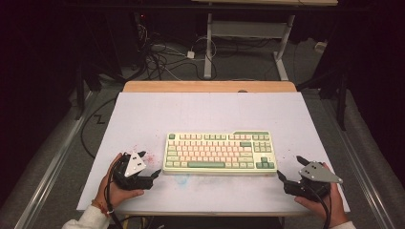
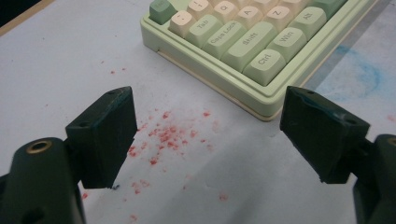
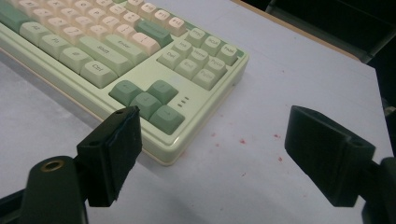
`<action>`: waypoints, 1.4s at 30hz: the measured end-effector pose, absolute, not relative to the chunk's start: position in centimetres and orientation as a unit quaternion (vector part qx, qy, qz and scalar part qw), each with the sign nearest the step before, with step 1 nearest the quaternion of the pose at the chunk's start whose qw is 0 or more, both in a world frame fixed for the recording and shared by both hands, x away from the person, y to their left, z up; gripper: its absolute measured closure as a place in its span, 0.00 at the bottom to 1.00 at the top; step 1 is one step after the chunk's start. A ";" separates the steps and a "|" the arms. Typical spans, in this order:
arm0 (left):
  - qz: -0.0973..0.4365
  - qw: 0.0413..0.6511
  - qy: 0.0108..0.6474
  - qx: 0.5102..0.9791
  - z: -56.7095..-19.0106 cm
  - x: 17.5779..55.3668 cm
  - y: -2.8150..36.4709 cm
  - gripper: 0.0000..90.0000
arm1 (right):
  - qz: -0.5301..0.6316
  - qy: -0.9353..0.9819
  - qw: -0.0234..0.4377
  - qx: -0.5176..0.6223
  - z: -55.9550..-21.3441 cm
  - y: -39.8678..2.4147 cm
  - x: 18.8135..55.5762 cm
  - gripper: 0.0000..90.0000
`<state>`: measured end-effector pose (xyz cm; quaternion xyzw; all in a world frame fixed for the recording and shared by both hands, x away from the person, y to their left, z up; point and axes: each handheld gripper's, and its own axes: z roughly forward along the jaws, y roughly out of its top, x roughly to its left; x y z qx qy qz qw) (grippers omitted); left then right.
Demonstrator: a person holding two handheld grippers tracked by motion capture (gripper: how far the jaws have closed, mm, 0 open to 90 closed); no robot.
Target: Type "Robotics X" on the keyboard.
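Observation:
A pale green keyboard [image 1: 219, 151] with cream and green keys lies flat in the middle of the white table top [image 1: 205, 112]. My left gripper [image 1: 149, 163] rests just off its front left corner [image 2: 261, 109], jaws open and empty. My right gripper [image 1: 292, 166] sits off the front right corner [image 3: 170, 156], also open with nothing between its jaws. In the left gripper view the Ctrl, Shift and Tab keys [image 2: 243, 44] face me. In the right gripper view the arrow keys [image 3: 147, 100] lie just beyond the left jaw. Neither gripper touches the keyboard.
Red specks [image 2: 166, 135] are scattered on the table by the left gripper, a few more [image 3: 243, 140] by the right one. A faint blue smear [image 2: 359, 77] marks the surface in front of the keyboard. Beyond the table's wooden far edge [image 1: 210, 86] lie floor cables and desk legs.

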<state>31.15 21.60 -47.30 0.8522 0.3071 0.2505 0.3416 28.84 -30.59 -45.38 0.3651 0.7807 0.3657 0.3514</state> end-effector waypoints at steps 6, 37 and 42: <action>0.250 0.342 0.304 0.853 -47.3 30.9 21.5 0.19 | 0.364 0.781 0.352 0.366 -45.3 -30.7 28.7 0.22; 0.251 0.329 0.307 0.857 -47.6 30.7 21.5 0.21 | 0.398 0.810 0.290 0.320 -42.2 -27.8 31.6 1.00; 0.250 0.326 0.307 0.858 -47.7 30.7 21.5 0.21 | 0.393 0.819 0.278 0.312 -42.2 -26.9 32.3 1.00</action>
